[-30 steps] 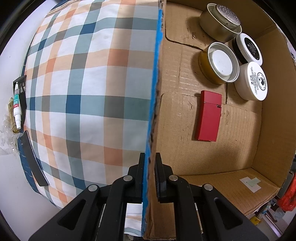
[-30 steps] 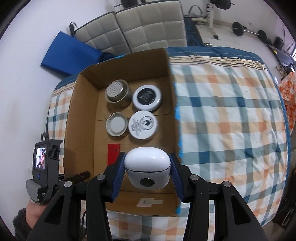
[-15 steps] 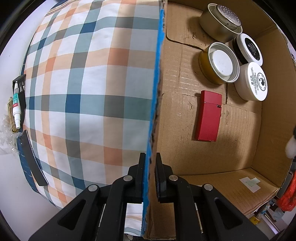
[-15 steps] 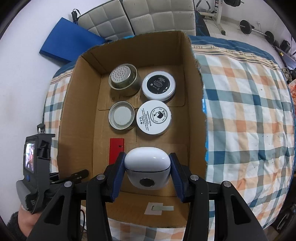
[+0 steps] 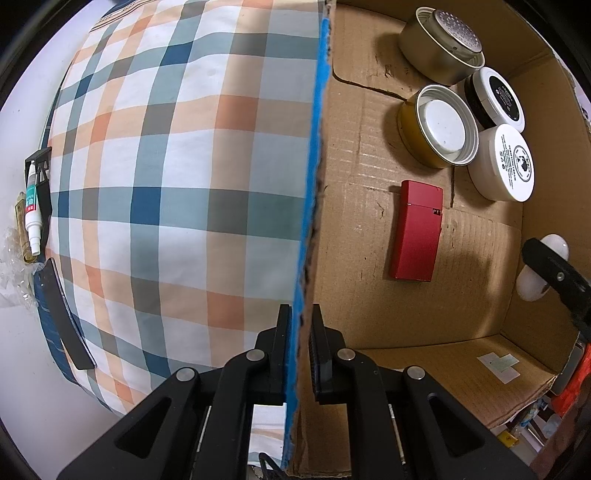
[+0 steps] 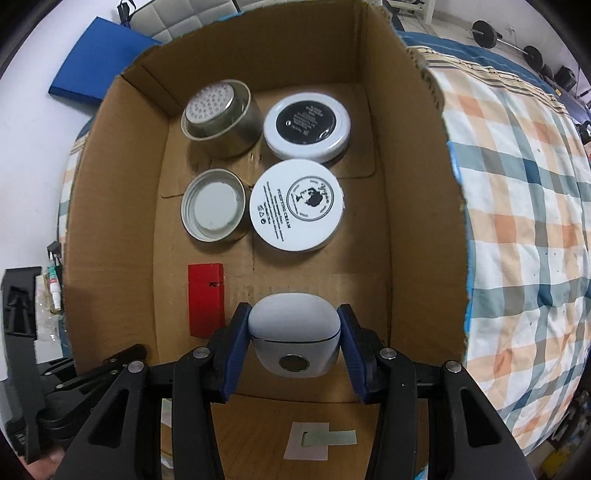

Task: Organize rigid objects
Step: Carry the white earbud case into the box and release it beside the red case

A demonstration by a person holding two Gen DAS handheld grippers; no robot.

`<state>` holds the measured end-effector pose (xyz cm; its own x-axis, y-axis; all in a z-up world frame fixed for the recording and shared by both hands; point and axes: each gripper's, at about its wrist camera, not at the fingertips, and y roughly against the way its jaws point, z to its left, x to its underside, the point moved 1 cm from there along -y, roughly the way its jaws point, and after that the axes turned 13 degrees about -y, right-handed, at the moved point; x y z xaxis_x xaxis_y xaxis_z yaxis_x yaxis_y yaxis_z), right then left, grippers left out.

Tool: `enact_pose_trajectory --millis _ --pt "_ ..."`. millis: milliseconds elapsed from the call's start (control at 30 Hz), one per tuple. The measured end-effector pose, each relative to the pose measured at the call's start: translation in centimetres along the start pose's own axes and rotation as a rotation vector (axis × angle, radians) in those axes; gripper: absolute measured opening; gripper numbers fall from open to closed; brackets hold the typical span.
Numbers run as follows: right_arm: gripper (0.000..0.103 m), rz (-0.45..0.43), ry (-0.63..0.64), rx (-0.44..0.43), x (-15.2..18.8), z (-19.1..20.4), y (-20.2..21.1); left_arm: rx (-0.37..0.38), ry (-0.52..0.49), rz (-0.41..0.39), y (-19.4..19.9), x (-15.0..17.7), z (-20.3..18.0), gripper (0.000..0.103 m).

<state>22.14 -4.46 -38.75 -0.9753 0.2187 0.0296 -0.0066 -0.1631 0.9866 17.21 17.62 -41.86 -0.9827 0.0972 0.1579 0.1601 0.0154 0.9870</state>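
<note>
My right gripper (image 6: 293, 334) is shut on a white earbud case (image 6: 293, 338) and holds it inside the cardboard box (image 6: 413, 229), low over the near floor, right of a red flat case (image 6: 206, 297). My left gripper (image 5: 299, 347) is shut on the box's left wall (image 5: 308, 206), at its blue-taped rim. In the left wrist view the white case (image 5: 535, 286) and a right finger (image 5: 557, 273) show at the right edge. Farther in the box stand a metal tin (image 6: 219, 118), a black-topped jar (image 6: 306, 125), an upturned lid (image 6: 214, 210) and a white cream jar (image 6: 297, 208).
The box sits on a plaid bed cover (image 5: 177, 184) that spreads to both sides (image 6: 524, 221). A white tube (image 5: 32, 218) and a black strap (image 5: 62, 317) lie at the bed's left edge. A blue mat (image 6: 92, 70) and weights (image 6: 487, 33) lie beyond.
My right gripper has carried the white case forward and down into the box; it now shows at the right edge of the left wrist view. The left gripper has stayed on the box wall.
</note>
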Motion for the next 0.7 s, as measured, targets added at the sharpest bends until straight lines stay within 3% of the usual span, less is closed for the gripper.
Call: enact_pose_trajectory --millis 700 --pt "0.05 0.081 0.027 0.09 0.5 1.7 -5.4 0.001 0.002 -0.002 0.1 0.4 0.0 0.006"
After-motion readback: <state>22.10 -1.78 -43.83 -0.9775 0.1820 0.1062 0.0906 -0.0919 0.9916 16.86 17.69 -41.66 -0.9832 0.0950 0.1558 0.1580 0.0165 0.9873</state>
